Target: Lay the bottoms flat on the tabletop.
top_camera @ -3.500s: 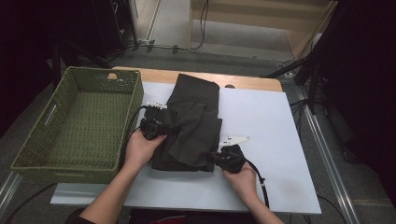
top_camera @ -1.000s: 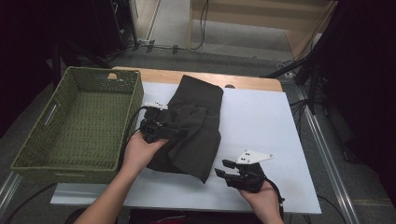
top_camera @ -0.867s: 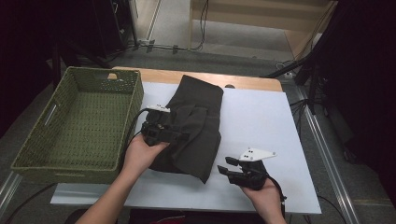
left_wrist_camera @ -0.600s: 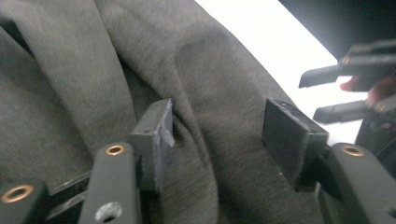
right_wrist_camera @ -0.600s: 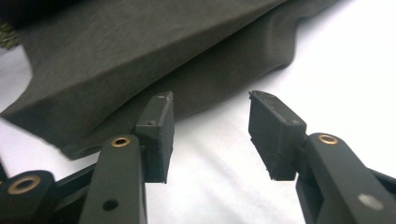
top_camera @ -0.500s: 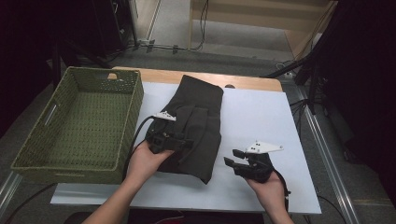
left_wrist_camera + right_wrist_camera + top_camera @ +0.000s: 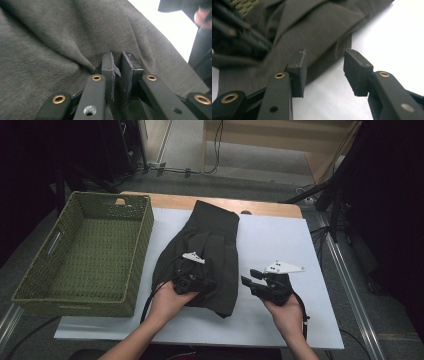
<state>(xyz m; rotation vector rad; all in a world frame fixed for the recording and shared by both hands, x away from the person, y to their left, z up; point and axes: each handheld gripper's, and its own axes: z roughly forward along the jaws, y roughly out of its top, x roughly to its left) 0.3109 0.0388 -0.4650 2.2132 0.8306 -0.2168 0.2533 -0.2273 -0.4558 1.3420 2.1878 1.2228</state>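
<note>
High view: one dark garment [image 7: 210,255] lies in the middle of the frame on one white table top [image 7: 280,235], one green woven basket [image 7: 30,285] stands at the left with nothing in it, and two grippers sit low in the frame, one in each hand. The left gripper [image 7: 207,285] rests on the garment's lower part, below centre. In the left gripper view its jaws have just been closing and stand nearly together, with a ridge of the grey cloth [image 7: 62,45] gathered up between the pads; whether they pinch it firmly I cannot tell for certain, though cloth sits in the narrow gap. The right gripper [image 7: 250,279] hovers right of centre, just beside the garment's right edge. In the right gripper view its jaws stand apart, holding nothing, the garment's [image 7: 319,27] hem just ahead of them.
</note>
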